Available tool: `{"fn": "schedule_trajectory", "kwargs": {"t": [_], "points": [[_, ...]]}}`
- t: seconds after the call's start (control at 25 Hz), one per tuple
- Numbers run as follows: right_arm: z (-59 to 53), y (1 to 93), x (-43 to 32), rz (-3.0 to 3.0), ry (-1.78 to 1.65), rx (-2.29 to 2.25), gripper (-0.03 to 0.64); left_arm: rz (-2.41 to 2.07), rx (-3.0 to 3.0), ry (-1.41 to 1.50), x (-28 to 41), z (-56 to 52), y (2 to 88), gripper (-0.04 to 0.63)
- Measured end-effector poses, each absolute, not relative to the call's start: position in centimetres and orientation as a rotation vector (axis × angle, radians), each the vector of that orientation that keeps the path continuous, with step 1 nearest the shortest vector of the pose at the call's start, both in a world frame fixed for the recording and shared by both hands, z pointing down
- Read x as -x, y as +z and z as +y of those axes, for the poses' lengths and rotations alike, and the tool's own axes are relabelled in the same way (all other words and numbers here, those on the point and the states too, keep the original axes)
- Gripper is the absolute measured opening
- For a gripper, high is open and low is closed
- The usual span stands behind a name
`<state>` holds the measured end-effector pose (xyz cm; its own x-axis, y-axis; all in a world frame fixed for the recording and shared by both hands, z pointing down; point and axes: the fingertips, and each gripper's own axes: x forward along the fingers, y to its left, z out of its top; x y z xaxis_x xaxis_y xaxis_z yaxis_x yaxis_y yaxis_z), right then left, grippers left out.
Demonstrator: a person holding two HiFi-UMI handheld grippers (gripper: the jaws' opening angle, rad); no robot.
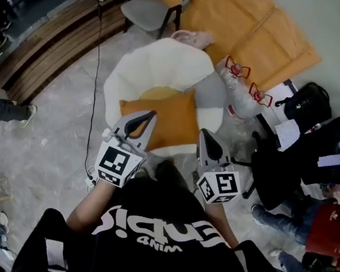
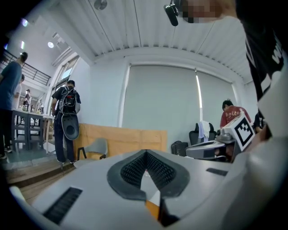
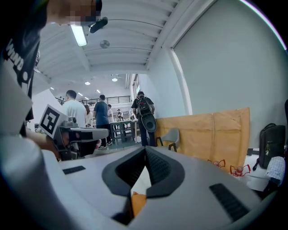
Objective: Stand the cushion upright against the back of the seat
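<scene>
Both pairs of jaws are pressed together with nothing clamped between them. In the left gripper view the left gripper shows two smooth grey plastic jaws whose tips meet. Their black rubber pads, finely ribbed, flare apart behind the tips into a leaf-shaped hollow. The right gripper looks the same in its own view: matt grey shells, dark ridged pads, tips closed. Through the slit low between each pair shows a sliver of orange and white.

That orange is the cushion, a soft, rectangular fabric pillow lying across the seat of the armchair. It sits just ahead of and below both pairs of jaws. From the head view the left jaws overlap its near left corner, and the right jaws sit just short of its near right edge. Whether either pair touches the cloth cannot be told. Beyond the cushion, farther from the jaws, a rounded yellow piece peeks out at the foot of the chair's back. The back is white, padded and scalloped into rounded lobes. To the right of the cushion the chair shows a smooth grey patch.

Well past the jaws stands a grey moulded chair on dark legs, beside flat sheets of brown board.
</scene>
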<state>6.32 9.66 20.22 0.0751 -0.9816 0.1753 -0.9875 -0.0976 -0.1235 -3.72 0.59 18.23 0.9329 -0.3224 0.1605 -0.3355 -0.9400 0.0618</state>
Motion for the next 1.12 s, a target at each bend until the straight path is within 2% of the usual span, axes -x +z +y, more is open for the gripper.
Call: {"fn": "schedule_trajectory", "kwargs": {"t": [0.44,0.72,1.12], "points": [[6.5,19.0,-17.1,-2.136,0.269,-2.271,0.021,-0.534,-3.075,0.099,-7.3,-2.1,15.9,0.006],[3.9,18.6,-18.6,-2.176,0.254,-2.237,0.021,-0.565,-3.085,0.131,-8.9,-3.5,16.1,0.006],[0.8,22.7,-18.8,-2.146,0.382,-2.259,0.021,-0.474,-3.06,0.276,-10.2,-7.1,20.4,0.006]]}}
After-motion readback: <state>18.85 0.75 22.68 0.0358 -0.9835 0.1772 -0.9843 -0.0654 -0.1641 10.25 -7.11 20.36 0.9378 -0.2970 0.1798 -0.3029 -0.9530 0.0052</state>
